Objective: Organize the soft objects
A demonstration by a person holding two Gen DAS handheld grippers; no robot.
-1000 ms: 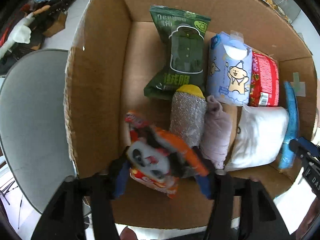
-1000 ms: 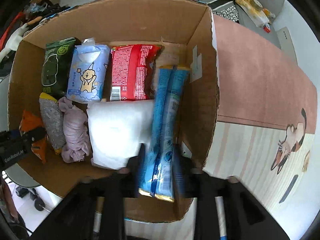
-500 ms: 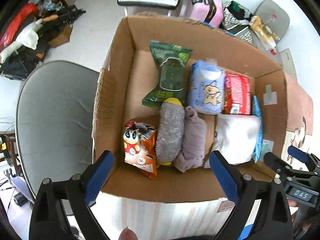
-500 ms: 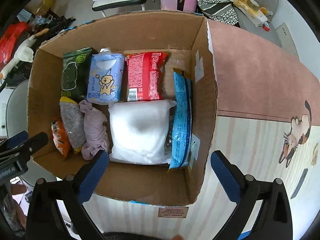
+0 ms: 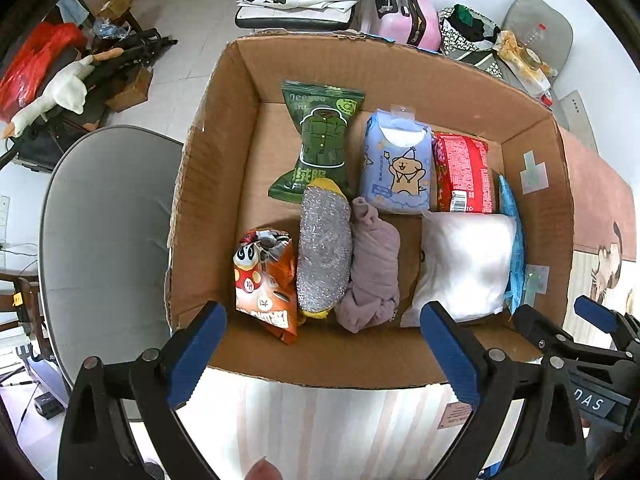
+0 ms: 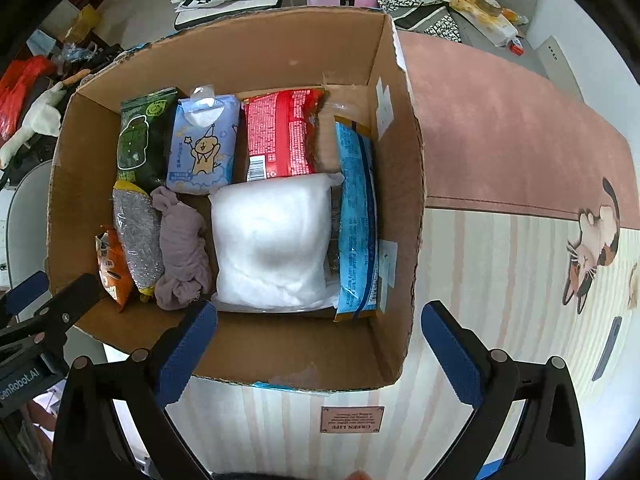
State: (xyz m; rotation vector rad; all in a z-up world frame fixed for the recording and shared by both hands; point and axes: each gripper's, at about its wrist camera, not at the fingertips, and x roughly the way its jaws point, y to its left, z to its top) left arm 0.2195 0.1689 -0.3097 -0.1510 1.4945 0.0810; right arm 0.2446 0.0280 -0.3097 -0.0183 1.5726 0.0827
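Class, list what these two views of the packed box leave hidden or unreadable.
- Blue packet: left view, mostly behind the white pillow.
- Orange snack bag: right view, partly behind the silver scrubber.
- Box floor under the goods: covered in both views.
- Red packet print: too small.

We are reading "Jeeyeo" or something close to it along the top of the green snack bag [image 5: 320, 144] in the cardboard box [image 5: 224, 184]; the large characters near its lower end are not clear enough to give. In the left wrist view the other gripper [image 5: 568, 332] is showing the letters "DAS" on its body. In the right wrist view the other gripper [image 6: 48, 300] is carrying "enRobot.AI", cut off at the edge. A small brown label [image 6: 352, 419] on the striped surface [image 6: 480, 280] is reading "GREEN LIFE", upside down to us. The red packet [image 6: 280, 132] is bearing a barcode and fine print too small to read.
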